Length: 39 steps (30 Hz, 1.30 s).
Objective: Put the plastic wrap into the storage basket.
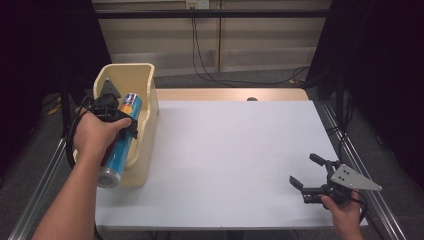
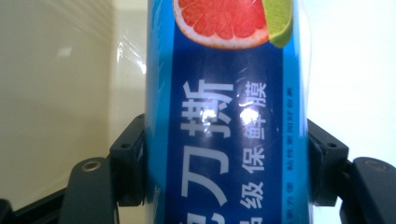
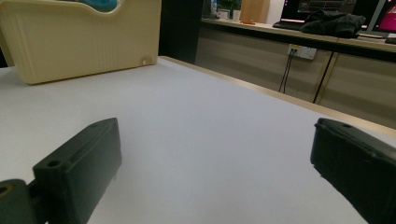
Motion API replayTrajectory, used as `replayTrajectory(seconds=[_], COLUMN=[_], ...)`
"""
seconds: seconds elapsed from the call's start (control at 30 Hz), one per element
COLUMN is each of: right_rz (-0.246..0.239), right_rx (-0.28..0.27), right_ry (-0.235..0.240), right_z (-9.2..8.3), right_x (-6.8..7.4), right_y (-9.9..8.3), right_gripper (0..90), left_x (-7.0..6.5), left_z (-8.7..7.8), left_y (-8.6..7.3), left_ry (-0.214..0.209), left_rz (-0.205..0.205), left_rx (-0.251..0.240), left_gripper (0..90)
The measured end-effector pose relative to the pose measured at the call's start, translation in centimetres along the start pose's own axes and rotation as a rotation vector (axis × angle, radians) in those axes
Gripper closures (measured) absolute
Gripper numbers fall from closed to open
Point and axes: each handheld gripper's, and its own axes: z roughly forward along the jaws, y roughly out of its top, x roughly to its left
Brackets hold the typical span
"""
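White table (image 1: 225, 150) — glossy blue tube (image 1: 121, 135), grapefruit print, in cream bin (image 1: 145, 90).

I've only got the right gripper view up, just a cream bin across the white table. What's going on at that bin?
Observer: The left tongs are clamped on a blue cling-film roll lying in the cream bin.
Operator: Are the pads really on it?
Observer: Yes, in the left gripper view both pads press the roll's sides; its label shows a cut grapefruit.
Operator: And my own tongs?
Observer: The high view shows the right tongs open and holding nothing, at the near right corner of the white table.
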Motion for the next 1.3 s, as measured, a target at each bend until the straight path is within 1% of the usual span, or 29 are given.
replayTrajectory(seconds=[0.1, 0.27, 0.37, 0.53, 0.67, 0.7, 0.97, 1.0, 1.07, 1.1, 1.13, 1.17, 1.2, 1.23, 1.27, 1.3], right_rz=[-0.001, -0.004, -0.003, -0.006, -0.006, -0.006, -0.010, -0.010, -0.008, -0.009, -0.009, -0.012, -0.008, -0.014, -0.014, -0.012], right_rx=[0.001, -0.002, 0.001, -0.002, -0.002, -0.002, -0.002, -0.002, -0.001, -0.002, -0.002, -0.001, 0.006, 0.008, 0.008, 0.004], right_ry=[0.001, -0.001, 0.002, 0.001, -0.001, -0.001, 0.002, 0.002, 0.001, 0.003, 0.003, 0.005, 0.008, 0.008, 0.008, 0.010], right_z=[0.0, 0.0, -0.1, 0.0, 0.0, 0.0, 0.0, 0.0, -0.1, -0.1, -0.1, 0.0, 0.0, 0.0, 0.0, 0.0], right_x=[0.0, 0.0, 0.0, 0.0, 0.0, 0.0, 0.1, 0.1, 0.0, 0.0, 0.0, 0.0, 0.1, 0.1, 0.1, 0.2], right_y=[0.0, 0.0, 0.1, 0.0, 0.0, 0.0, 0.1, 0.1, 0.1, 0.1, 0.1, 0.1, 0.1, 0.1, 0.1, 0.1], right_gripper=[1.4, 1.4, 1.5, 1.4, 1.5, 1.5, 1.5, 1.5, 1.5, 1.5, 1.5, 1.5, 1.4, 1.5, 1.5, 1.5], left_x=[-0.1, -0.2, -0.1, 0.0, 0.1, 0.1, 0.1, 0.1, 0.0, 0.0, -0.2, -0.6, -1.1, -1.3, -1.3, -1.6], left_z=[-0.2, 0.0, 0.1, 0.1, 0.2, 0.2, 0.3, 0.3, -0.3, -0.9, -1.6, -2.3, -2.9, -3.2, -3.2, -3.7], left_y=[0.2, 0.3, 0.4, 0.4, 0.3, 0.3, 0.3, 0.4, 0.4, 0.5, 0.7, 0.7, 0.7, 0.6, 0.6, 0.5], left_ry=[0.003, 0.003, 0.004, 0.001, 0.000, 0.004, -0.008, -0.008, -0.016, -0.031, -0.046, -0.030, -0.024, -0.038, -0.038, -0.055], left_rz=[-0.001, -0.012, -0.003, -0.011, -0.006, -0.011, -0.021, -0.023, -0.023, -0.019, -0.017, -0.002, 0.014, 0.013, 0.013, 0.014], left_rx=[0.002, -0.005, -0.002, 0.001, 0.007, 0.006, 0.017, 0.012, -0.023, -0.052, -0.068, -0.067, -0.053, -0.061, -0.061, -0.077], left_gripper=[32.0, 31.9, 31.9, 31.8, 31.8, 31.8, 31.0, 31.0, 30.8, 33.3, 33.3, 32.5, 30.9, 29.9, 28.9, 28.4])
